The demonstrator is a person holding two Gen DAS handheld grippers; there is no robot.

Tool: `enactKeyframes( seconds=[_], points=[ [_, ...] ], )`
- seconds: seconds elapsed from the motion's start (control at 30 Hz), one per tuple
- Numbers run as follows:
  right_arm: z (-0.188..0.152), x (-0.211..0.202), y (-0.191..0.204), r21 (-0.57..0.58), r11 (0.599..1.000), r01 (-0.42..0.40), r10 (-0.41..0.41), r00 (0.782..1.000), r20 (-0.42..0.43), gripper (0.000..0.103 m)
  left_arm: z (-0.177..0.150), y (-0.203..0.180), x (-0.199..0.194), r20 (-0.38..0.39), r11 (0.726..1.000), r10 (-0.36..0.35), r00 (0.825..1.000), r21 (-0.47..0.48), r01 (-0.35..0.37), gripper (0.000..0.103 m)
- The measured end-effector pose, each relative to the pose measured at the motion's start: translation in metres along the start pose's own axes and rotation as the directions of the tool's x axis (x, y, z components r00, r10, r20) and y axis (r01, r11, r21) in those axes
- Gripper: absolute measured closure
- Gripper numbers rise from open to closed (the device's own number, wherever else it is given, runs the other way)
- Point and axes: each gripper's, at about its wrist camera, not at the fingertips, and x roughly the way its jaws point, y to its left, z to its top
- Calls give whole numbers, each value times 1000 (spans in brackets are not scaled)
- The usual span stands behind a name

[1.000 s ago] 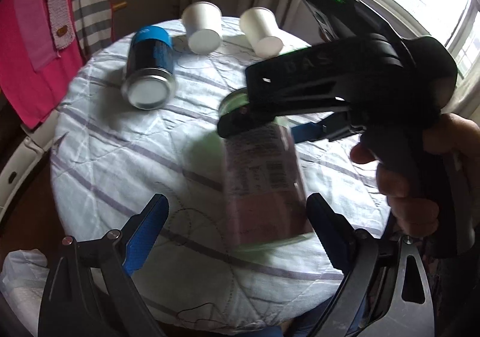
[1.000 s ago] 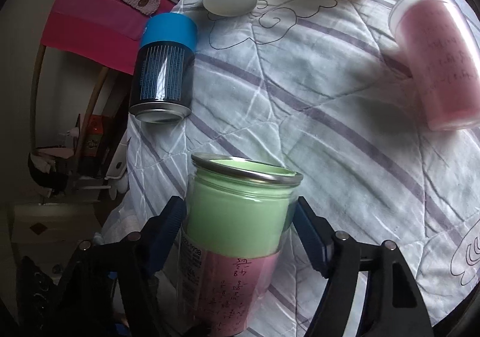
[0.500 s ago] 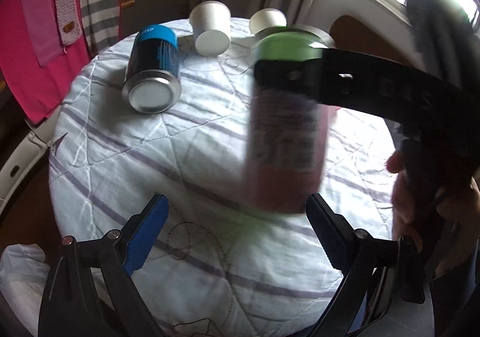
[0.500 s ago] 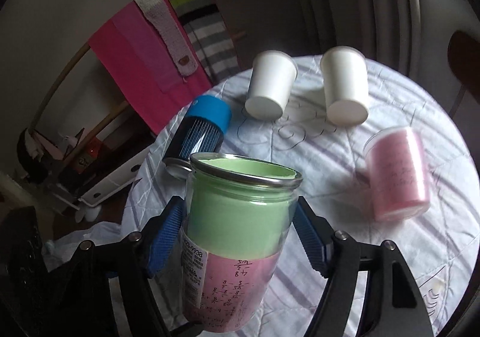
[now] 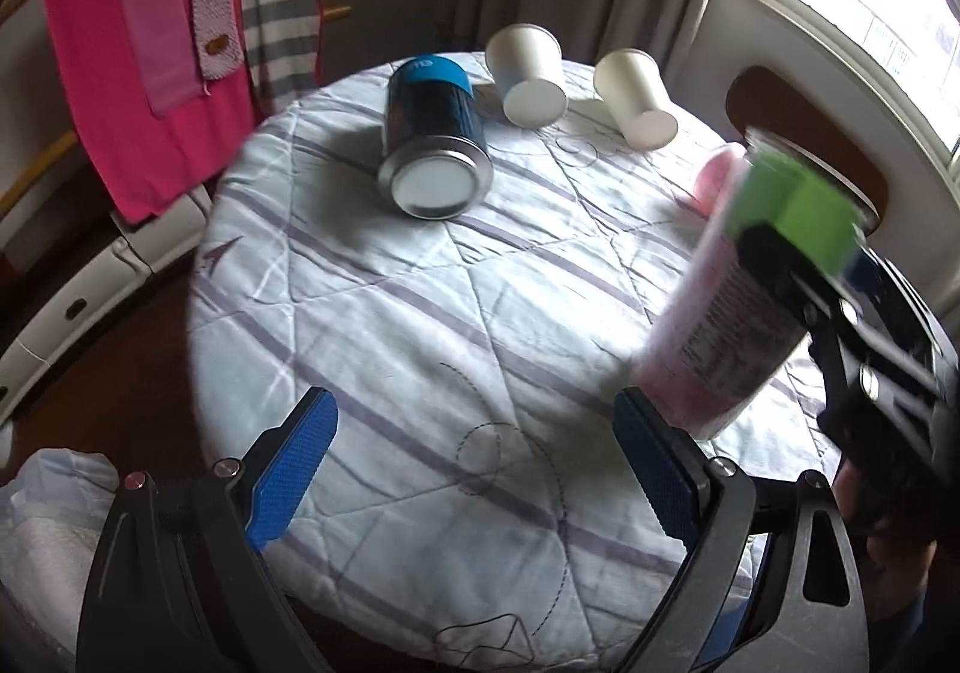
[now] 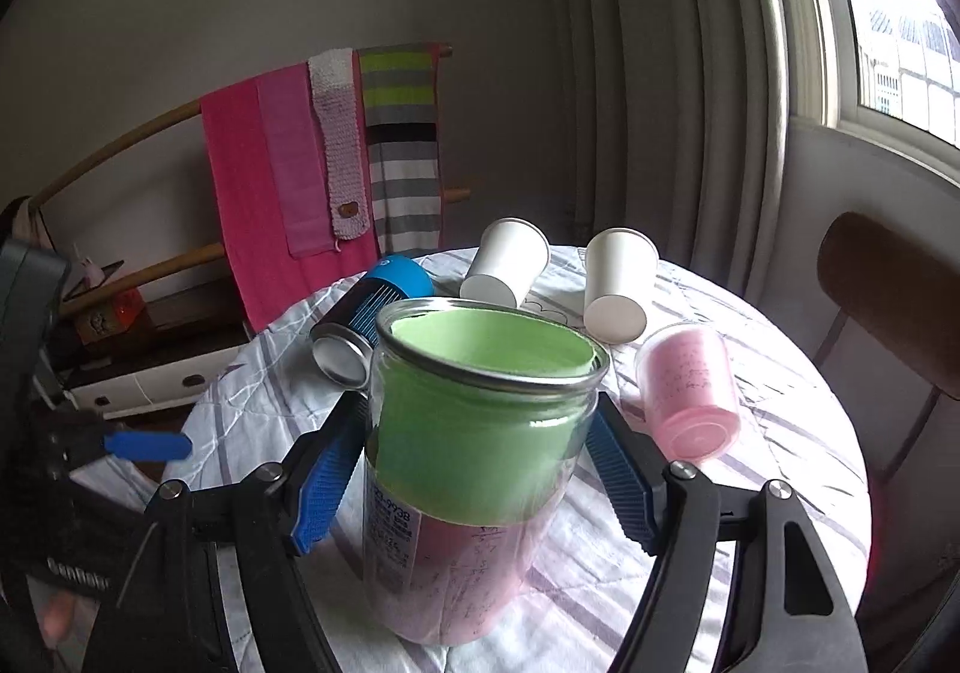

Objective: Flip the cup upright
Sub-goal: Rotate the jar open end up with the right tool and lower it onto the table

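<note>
My right gripper (image 6: 477, 469) is shut on a clear glass cup (image 6: 474, 469) lined with green and pink paper. The cup stands nearly upright, mouth up, its base at or just above the quilted table (image 6: 780, 493). In the left wrist view the same cup (image 5: 738, 313) is at the right, tilted slightly, with the right gripper's black body (image 5: 870, 349) behind it. My left gripper (image 5: 474, 469) is open and empty over the table's near edge (image 5: 384, 325).
A blue can (image 5: 432, 133) lies on its side at the back. Two white paper cups (image 5: 531, 73) (image 5: 636, 97) lie on their sides behind it. A pink plastic cup (image 6: 690, 391) lies on its side at the right. A chair (image 6: 888, 289) stands beyond the table.
The right gripper has turned the glass cup from lying tilted to nearly upright and carried it to the right and down toward the table. The left gripper stayed open.
</note>
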Motion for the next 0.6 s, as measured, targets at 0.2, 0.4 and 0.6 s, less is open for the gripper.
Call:
enactKeyframes(
  seconds=[0.2,0.4,0.6],
  points=[
    [-9,-11,8,-7,999,38,-38,999,31,28,-8,6,-12,49,1000,24,998,10,-25,9],
    [-13,-15,11,33,999,23,-22,1000,-6,22,-13,10,-21,61,1000,28,998,-12,-27,9],
    [-14,-25,10,66,996,52,-48,997,-58,20,-20,6,-38,93,999,34,995,-6,-33,9]
  ],
)
